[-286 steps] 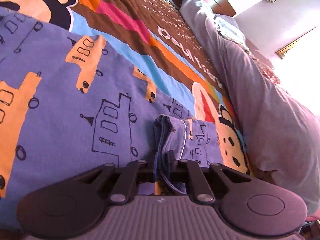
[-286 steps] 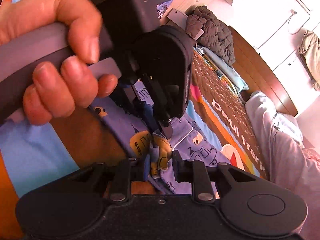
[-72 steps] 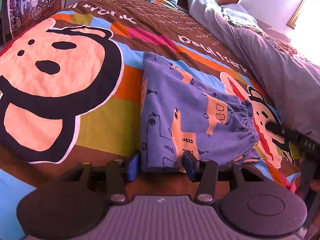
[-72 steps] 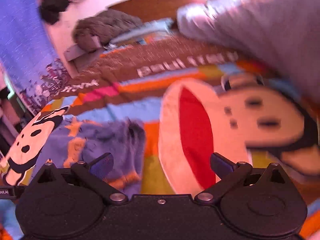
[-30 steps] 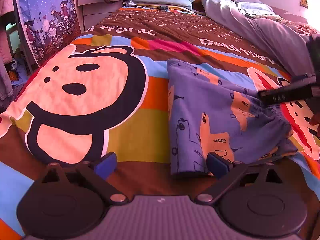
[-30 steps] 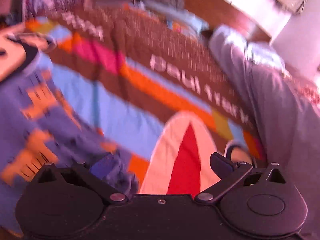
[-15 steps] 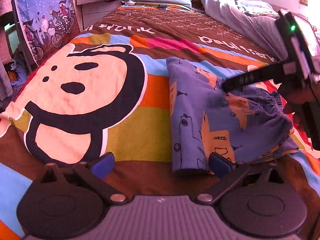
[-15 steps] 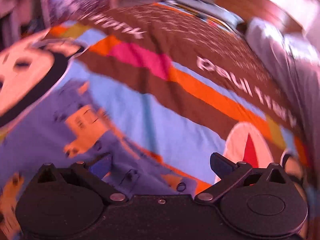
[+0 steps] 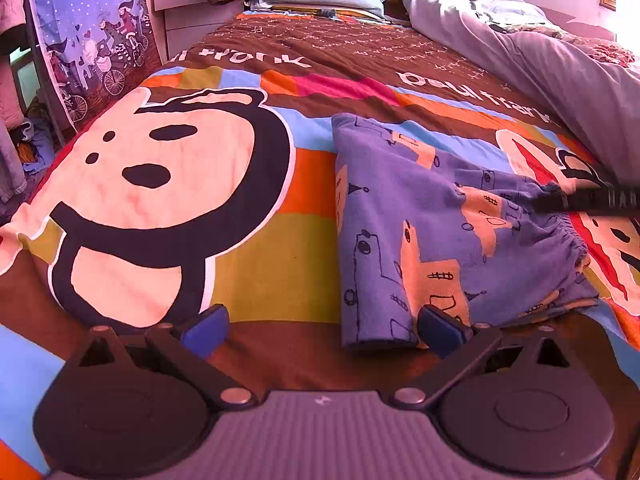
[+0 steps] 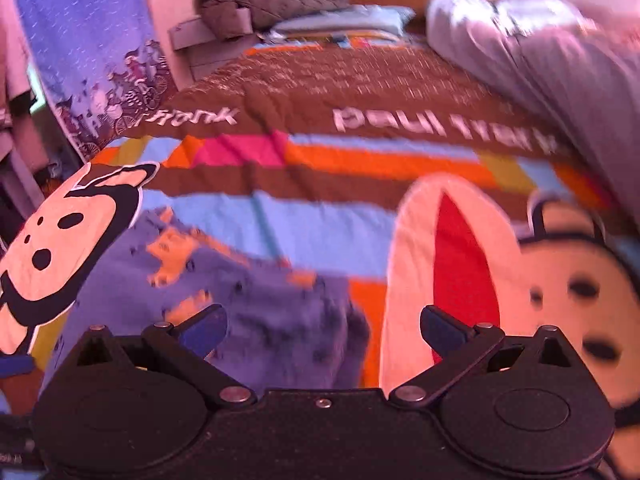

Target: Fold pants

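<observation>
- On the bed, a patterned purple pair of pants lay folded into a compact rectangle across the colourful cartoon bedspread.
- Left hand-held gripper hovered at the pants' near edge, jaws spread wide and empty; its right finger sat just beside the fold.
- Right hand-held gripper hung above the elastic waistband end (this view was blurred), likewise spread and holding nothing.
- Risk, in my judgement: either finger could snag a loose layer and drag the fold open.
- Waistband looked bunched and uneven; another fold might trap that lump, leaving the bundle lopsided on the soft bedding.
</observation>
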